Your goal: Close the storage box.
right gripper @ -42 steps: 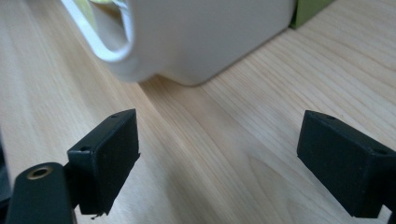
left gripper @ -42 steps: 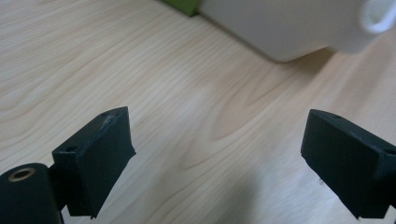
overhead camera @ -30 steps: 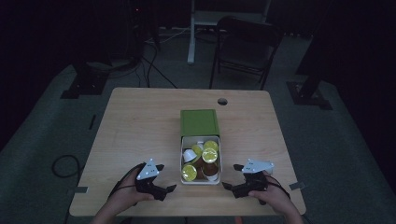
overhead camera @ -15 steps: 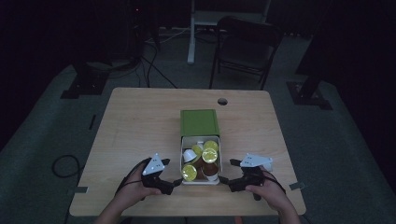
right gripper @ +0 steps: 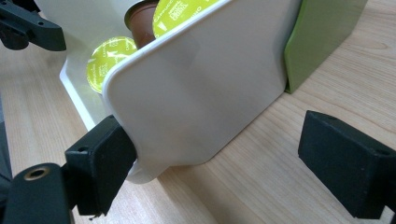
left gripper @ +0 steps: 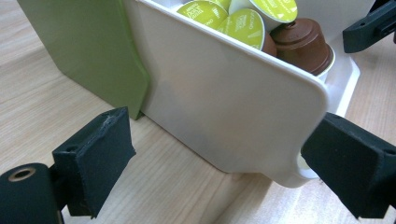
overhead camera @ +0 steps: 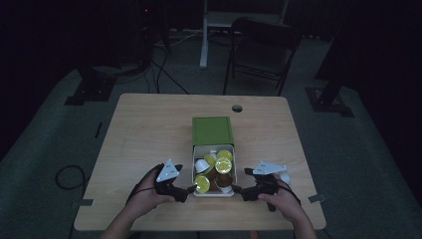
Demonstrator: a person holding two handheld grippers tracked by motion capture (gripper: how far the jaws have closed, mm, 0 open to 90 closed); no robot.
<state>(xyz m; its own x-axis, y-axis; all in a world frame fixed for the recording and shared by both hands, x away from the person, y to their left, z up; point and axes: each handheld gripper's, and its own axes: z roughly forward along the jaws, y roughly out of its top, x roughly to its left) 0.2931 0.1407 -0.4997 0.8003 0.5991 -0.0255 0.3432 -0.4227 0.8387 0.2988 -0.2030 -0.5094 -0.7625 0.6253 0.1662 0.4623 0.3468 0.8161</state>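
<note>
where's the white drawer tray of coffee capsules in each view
High view: white tray near the table's front edge, between both claws.
Left gripper view: centre and upper right.
Right gripper view: centre and upper left.
Shared landmark: the green sleeve it slides out of.

A drawer [overhead camera: 214,193] of capsules [overhead camera: 223,165] sits pulled out toward the person from its sleeve [overhead camera: 212,130], which lies just behind it near the middle of the table [overhead camera: 144,129]. The left gripper [overhead camera: 188,189] rests on the tabletop at the drawer's near left corner and the right gripper [overhead camera: 237,189] at its near right corner, each with its jaws spread about that corner. Beyond the table's far edge stands a chair [overhead camera: 259,52].
</note>
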